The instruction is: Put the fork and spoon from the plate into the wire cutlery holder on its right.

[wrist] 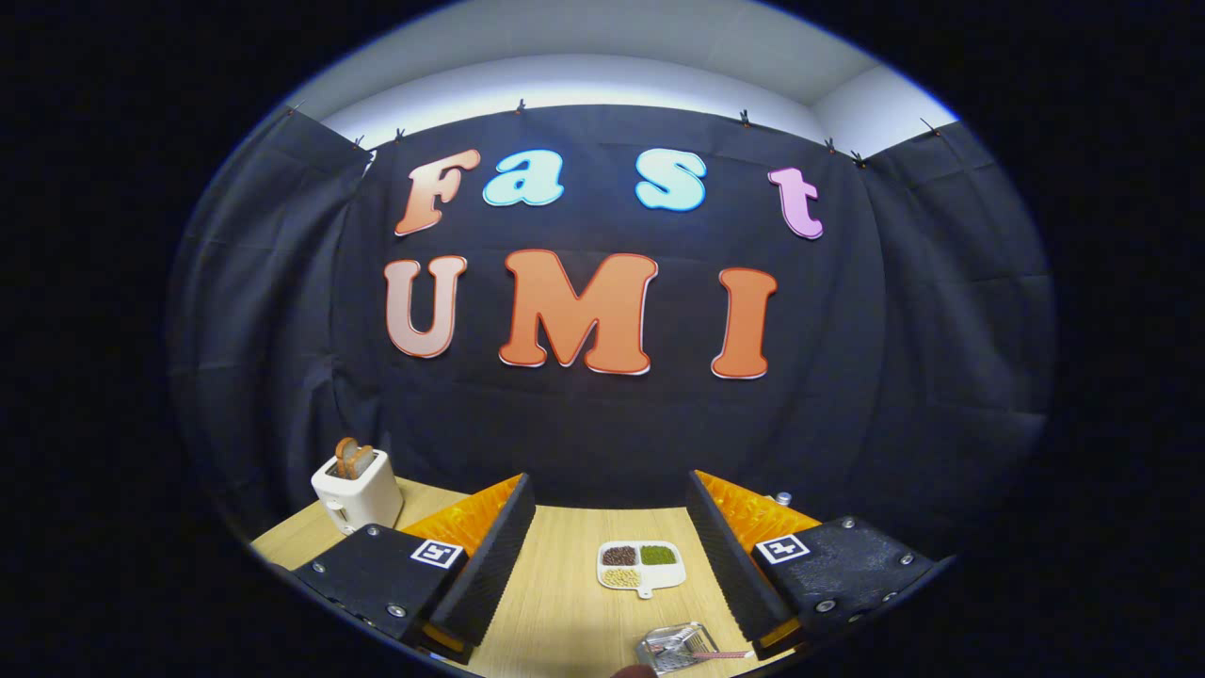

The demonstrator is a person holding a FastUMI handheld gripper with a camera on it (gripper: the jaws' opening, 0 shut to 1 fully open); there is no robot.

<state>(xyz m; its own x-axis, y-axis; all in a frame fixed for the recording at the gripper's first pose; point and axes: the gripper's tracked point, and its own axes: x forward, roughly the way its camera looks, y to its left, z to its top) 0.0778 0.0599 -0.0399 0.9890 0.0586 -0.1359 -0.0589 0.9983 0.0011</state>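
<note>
Fingers (610, 556) spread apart, empty; thin stiff metal fork (680, 642) on clear glass plate (659, 654) looks slippery — pinch its handle.

Square clear glass plate (673, 648) between the fingers: near edge cut off, cutlery on it too small and glinty to separate fork from spoon. Small silver knob-like object (782, 497) mostly hidden behind right finger; can't identify. Gripper (610, 556) finger bases cropped.

The gripper (610, 556) hangs level — its jaws spread wide apart, with nothing held between them.
</note>
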